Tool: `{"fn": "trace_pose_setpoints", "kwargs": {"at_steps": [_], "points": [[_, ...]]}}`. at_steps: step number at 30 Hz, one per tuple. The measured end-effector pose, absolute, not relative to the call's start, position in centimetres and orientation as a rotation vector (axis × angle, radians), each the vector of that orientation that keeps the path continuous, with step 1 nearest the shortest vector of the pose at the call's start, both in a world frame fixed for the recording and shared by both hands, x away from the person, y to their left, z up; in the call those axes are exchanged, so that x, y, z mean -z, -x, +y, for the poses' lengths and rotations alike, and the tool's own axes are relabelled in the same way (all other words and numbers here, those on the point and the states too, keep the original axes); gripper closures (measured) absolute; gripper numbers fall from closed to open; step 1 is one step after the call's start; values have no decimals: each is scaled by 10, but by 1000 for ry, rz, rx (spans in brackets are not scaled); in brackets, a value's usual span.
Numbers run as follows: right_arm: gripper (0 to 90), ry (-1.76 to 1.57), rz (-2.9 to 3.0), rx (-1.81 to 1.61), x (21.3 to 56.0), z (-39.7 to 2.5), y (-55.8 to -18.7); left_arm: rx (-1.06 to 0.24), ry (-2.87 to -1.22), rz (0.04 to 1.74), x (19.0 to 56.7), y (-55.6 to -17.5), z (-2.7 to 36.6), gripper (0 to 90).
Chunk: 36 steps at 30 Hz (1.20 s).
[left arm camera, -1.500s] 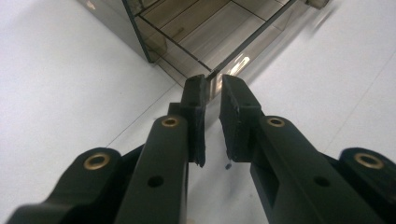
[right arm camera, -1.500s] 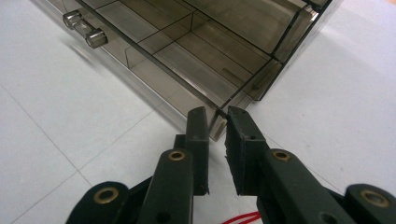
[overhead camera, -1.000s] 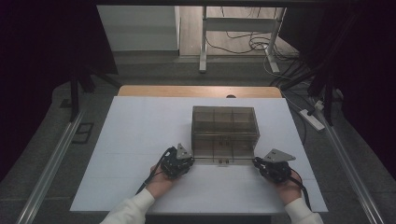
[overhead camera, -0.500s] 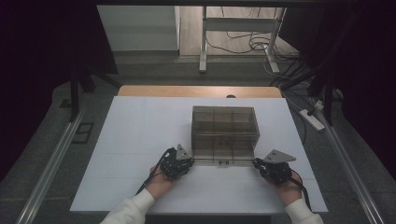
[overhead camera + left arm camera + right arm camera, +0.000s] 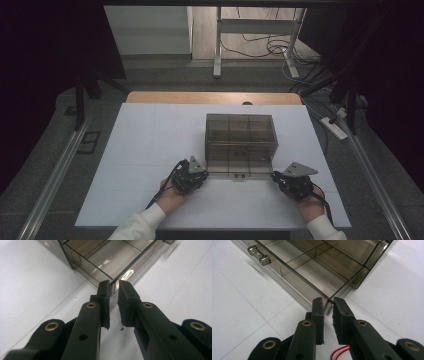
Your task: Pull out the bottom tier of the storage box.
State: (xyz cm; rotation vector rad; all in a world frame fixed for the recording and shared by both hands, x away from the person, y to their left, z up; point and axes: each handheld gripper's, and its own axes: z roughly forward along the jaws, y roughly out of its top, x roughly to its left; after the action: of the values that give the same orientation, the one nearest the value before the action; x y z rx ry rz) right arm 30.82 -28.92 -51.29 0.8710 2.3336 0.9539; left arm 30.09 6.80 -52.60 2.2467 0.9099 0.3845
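Smoky clear organizer box (image 5: 241, 136) sits on your white tabletop (image 5: 150, 150), its lid lowered flat toward you; your left gripper (image 5: 114, 284) and right gripper (image 5: 328, 302) each have their jaws clamped on a lid corner.

Both hands sit low and near the person — left gripper (image 5: 196, 173) at seven o'clock, right gripper (image 5: 285, 181) at five, jaws seemingly nearly closed.

one smoked clear drawer box (image 5: 241, 137), two tools, one white table (image 5: 150, 150)
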Motion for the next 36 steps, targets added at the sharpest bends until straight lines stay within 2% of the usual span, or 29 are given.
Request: {"fn": "trace_pose_setpoints", "kwargs": {"at_steps": [36], "points": [[797,-844,2359,-964,511,-293,-296,-359,-2261,895,526,-290,68,792]]}}
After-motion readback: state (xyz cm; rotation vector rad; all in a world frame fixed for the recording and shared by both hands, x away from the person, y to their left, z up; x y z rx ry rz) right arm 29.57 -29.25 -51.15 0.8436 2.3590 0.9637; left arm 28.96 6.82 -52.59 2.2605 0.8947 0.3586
